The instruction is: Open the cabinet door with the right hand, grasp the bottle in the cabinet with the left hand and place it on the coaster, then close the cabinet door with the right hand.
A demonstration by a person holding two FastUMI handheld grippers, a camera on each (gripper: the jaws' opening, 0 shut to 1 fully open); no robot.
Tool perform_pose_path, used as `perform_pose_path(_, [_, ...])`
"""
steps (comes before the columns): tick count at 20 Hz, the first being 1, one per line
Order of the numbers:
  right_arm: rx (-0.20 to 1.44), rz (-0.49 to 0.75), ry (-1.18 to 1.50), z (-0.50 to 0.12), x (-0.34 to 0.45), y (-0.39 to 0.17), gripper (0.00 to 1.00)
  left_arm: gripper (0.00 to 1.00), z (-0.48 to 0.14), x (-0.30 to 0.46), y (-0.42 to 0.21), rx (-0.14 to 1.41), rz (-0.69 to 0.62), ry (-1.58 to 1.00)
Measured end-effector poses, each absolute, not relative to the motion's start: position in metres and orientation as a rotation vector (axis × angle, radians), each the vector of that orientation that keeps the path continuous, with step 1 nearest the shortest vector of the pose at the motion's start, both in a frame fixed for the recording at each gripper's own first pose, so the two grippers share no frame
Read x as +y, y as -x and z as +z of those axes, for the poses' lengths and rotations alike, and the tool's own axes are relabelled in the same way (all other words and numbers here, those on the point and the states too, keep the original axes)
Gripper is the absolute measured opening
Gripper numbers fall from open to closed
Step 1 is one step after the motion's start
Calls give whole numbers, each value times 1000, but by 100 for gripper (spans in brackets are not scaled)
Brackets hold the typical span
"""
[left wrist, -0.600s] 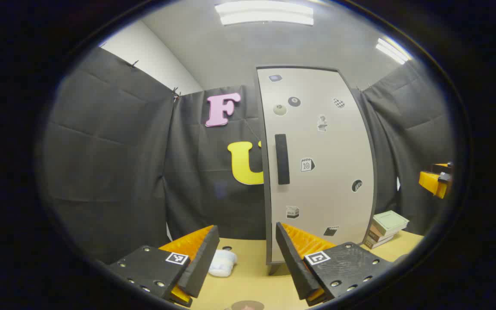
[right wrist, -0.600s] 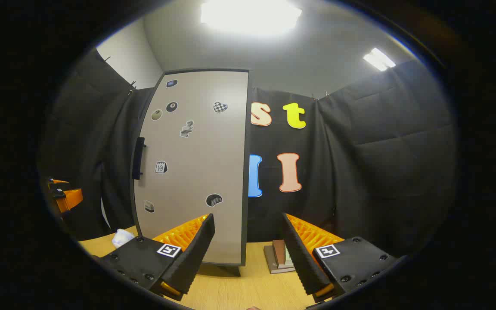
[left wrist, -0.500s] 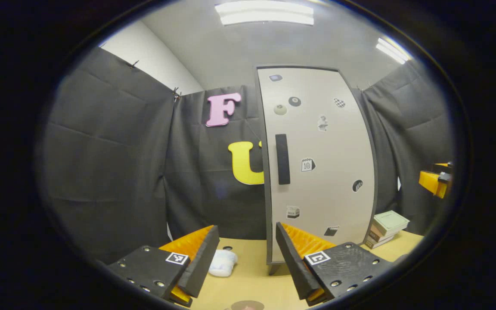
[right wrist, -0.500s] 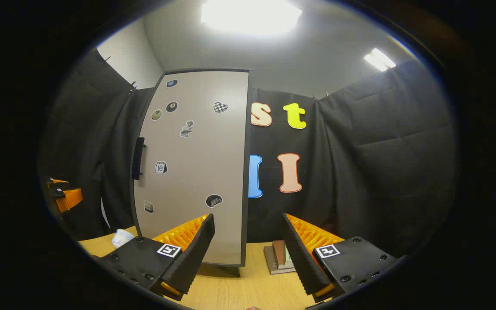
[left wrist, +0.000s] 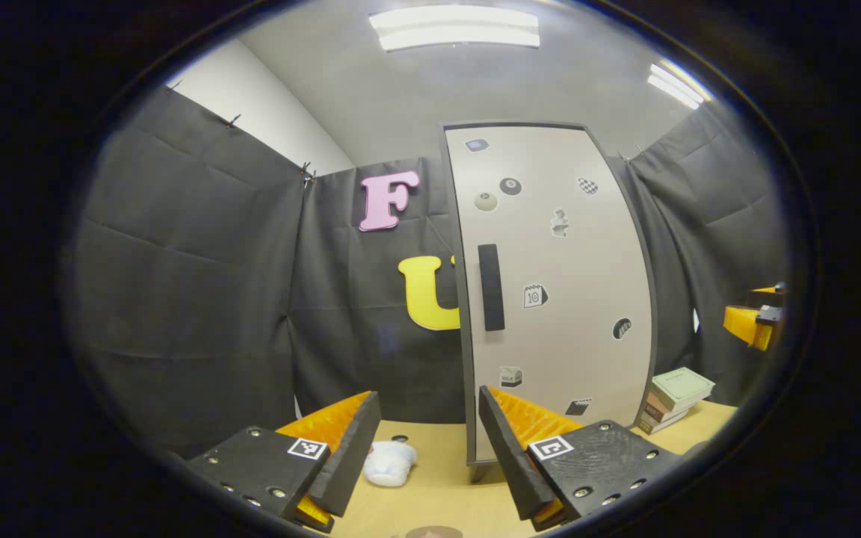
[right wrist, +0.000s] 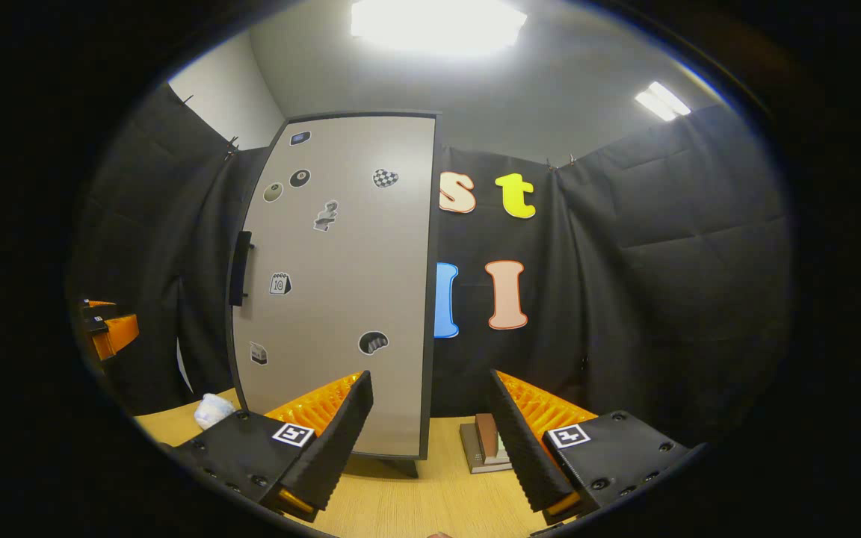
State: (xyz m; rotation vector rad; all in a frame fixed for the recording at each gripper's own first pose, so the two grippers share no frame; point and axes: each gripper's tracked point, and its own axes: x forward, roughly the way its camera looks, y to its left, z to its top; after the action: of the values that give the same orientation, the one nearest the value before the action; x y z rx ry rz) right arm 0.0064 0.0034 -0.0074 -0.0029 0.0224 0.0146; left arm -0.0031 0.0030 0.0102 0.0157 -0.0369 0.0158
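**Cabinet door closed, both hand-held grippers spread and empty**

Your left hand-held gripper (left wrist: 423, 441) hangs with its fingers apart, nothing between them. Your right hand-held gripper (right wrist: 430, 430) is likewise spread wide and empty; in the left gripper view it shows at the far right edge (left wrist: 753, 326), well off from the cabinet.

The cabinet door (left wrist: 557, 299) stands shut, upright on the wooden surface (left wrist: 438, 489), so the bottle behind it is hidden. The dark vertical handle (left wrist: 491, 287) sits near the door's left edge; neither gripper touches it.

Writing: the door carries small stickers. A calendar sticker (left wrist: 534, 296) just right of the handle seems to read "10"; the rest are too small to read. Each gripper finger bears a square black-and-white marker tag (left wrist: 307, 448).

A round coaster (left wrist: 434, 533) peeks in at the bottom, in front of the cabinet. A crumpled white cloth (left wrist: 389, 463) lies left of the cabinet's foot. A stack of books (left wrist: 673, 396) rests to the cabinet's right.
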Motion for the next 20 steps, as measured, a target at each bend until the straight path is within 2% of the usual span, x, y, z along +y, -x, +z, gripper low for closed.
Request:
perform_pose_path(8, [33,51,-12,-6,25,-17,97,81,5,24,5,-27,58,-17])
perform_pose_path(20, [-68,239,-62,74,129,-74,97,80,-16,122,40,17,247,-31])
